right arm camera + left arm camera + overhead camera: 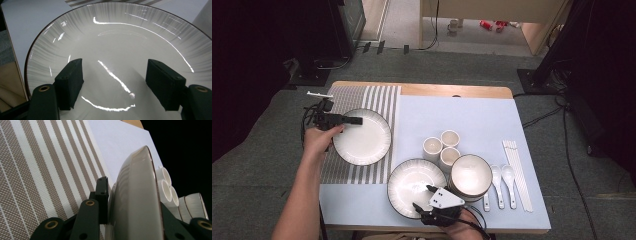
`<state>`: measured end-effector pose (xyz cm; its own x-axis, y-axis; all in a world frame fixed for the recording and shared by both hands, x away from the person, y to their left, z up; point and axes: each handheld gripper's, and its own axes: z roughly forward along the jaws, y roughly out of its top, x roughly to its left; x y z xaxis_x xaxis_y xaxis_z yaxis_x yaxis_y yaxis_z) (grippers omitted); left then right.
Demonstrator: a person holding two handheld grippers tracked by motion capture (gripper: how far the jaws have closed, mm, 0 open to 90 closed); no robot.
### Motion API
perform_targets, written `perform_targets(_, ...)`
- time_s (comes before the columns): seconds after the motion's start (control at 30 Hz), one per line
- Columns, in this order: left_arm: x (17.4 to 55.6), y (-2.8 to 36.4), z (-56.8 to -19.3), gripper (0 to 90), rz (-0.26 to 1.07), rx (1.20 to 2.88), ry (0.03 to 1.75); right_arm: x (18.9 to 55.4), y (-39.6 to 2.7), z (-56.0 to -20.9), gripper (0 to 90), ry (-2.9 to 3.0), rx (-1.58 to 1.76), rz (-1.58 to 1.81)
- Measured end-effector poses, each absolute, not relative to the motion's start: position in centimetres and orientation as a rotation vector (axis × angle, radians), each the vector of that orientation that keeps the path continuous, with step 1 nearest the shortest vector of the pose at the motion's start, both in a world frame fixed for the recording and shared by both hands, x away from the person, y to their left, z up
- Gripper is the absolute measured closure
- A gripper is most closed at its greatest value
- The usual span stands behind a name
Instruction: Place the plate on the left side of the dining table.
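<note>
White plate (362,136) on striped placemat (354,95), left-centre of high view. Clamped at its left rim by left gripper (347,120), jaws narrow, one each side of the rim in left gripper view (136,195). Second plate (414,182) bottom centre on blue mat (482,120). Right gripper (427,197) over its near edge, jaws wide apart, gripping nothing (113,82). Right of it: bowl stack (470,175), three cups (442,145), spoons (502,182), chopsticks (518,172).
</note>
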<state>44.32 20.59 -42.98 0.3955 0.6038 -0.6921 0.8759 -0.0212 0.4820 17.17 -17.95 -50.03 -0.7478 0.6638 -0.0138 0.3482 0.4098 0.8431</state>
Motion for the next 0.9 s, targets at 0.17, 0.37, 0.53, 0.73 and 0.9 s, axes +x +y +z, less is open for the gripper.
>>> perform_targets(0.17,44.8,21.0,-43.0,75.6,-0.325,1.759,1.321,17.2,-18.0,-50.0,30.1,2.323,0.874,1.266)
perform_targets(0.37,45.5,21.6,-43.4,75.6,-0.317,1.742,1.338,17.1,-17.9,-50.0,30.2,2.323,0.876,1.267)
perform_targets(0.53,45.8,22.4,-43.9,75.7,-0.331,1.715,1.360,17.1,-17.9,-50.0,30.2,2.323,0.875,1.267)
perform_targets(0.73,46.6,22.7,-44.2,75.8,-0.306,1.740,1.373,17.1,-17.9,-50.0,30.2,2.322,0.875,1.266)
perform_targets(0.9,46.9,23.0,-43.8,75.8,-0.291,1.729,1.362,17.1,-17.9,-50.0,30.2,2.322,0.875,1.266)
